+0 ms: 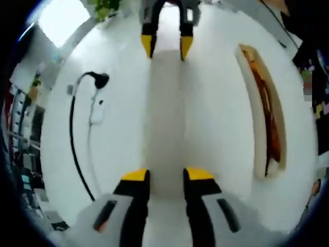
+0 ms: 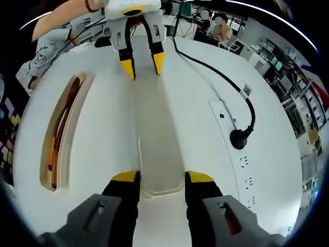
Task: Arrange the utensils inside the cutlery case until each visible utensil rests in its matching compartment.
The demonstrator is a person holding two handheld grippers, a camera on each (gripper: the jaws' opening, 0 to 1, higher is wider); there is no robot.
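1. Yellow-tipped, nearest in the right gripper view: noting the right gripper [image 2: 162, 177] with jaws parted, grasping nothing, flanking the near end of a long translucent tray [image 2: 159, 144]; not managing to tell whether touching it.
2. Seeing the same from the other side in the left gripper view: the left gripper [image 1: 167, 175] released, jaws spread on either side of the grey-white strip of the tray [image 1: 165, 118].
3. Recording the tray as lying flat on the white table [image 2: 190, 87], running lengthwise from one gripper to the other.
4. Finding the cutlery case [image 2: 77, 118], beige and oblong, beside the tray and apart from it; in the left gripper view, placing it [image 1: 257, 154] on the right.
5. Making out orange-brown utensils [image 2: 59, 134] inside the case [image 1: 270, 113]; not resolving compartments.
6. Logging on the opposite side a black cable [image 2: 216, 72] ending in a plug [image 2: 239, 138] at a white power strip [image 2: 247, 164].
7. Spotting, farthest off, the left gripper [image 2: 143, 64] facing in with jaws apart over the tray's far end, and likewise the right gripper [image 1: 166, 46].
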